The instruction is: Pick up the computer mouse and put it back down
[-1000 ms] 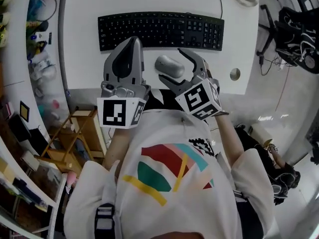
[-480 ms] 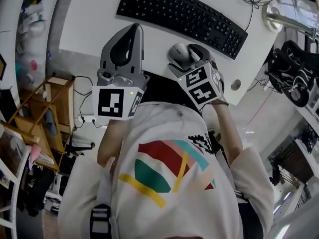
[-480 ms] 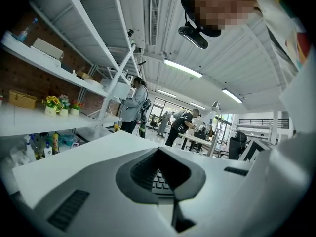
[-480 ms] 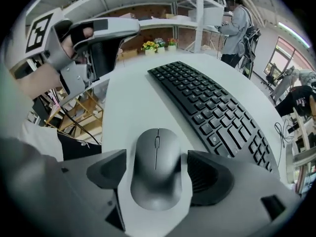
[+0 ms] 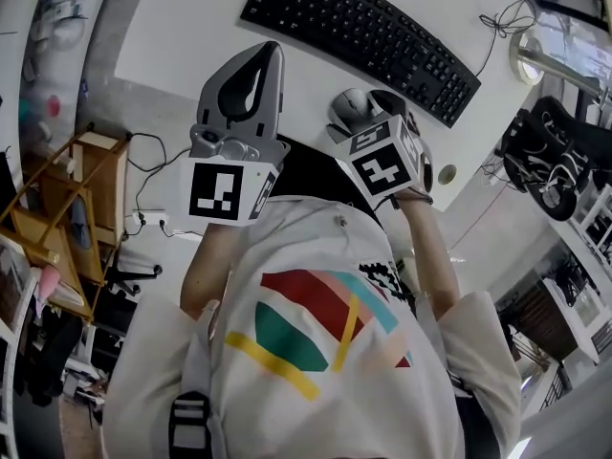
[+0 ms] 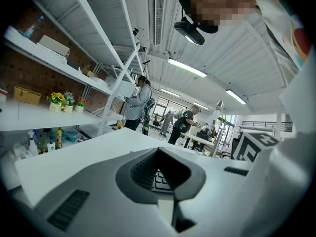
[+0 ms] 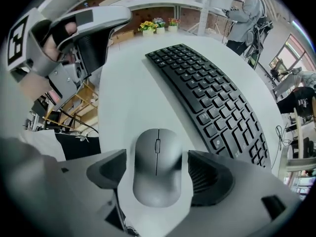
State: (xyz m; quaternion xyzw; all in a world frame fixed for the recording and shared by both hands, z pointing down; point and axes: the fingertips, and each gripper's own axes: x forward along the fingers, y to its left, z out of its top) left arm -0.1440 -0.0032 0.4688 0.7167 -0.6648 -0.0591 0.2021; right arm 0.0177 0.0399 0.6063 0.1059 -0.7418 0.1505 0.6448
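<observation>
A grey computer mouse (image 7: 157, 167) lies on the white table (image 7: 128, 102) near its front edge, just in front of the black keyboard (image 7: 212, 102). My right gripper (image 7: 157, 169) straddles the mouse, one jaw on each side with a thin gap, so it is open. In the head view the mouse (image 5: 348, 109) peeks out beyond the right gripper (image 5: 371, 111) and its marker cube. My left gripper (image 5: 270, 54) hovers over the table to the left, jaws closed tip to tip and empty; the keyboard (image 6: 159, 177) shows through the hole between its fingers.
The keyboard (image 5: 363, 34) runs diagonally across the table (image 5: 182, 36). A lamp base (image 5: 534, 57) with a cable stands at the far right. A wooden shelf unit (image 5: 72, 199) stands below the table's left side, a black chair (image 5: 564, 161) at the right. People stand far off.
The right gripper has moved forward over the mouse and its jaws have narrowed around it. The head view has swung, so the keyboard now looks tilted. The left gripper stays shut.
</observation>
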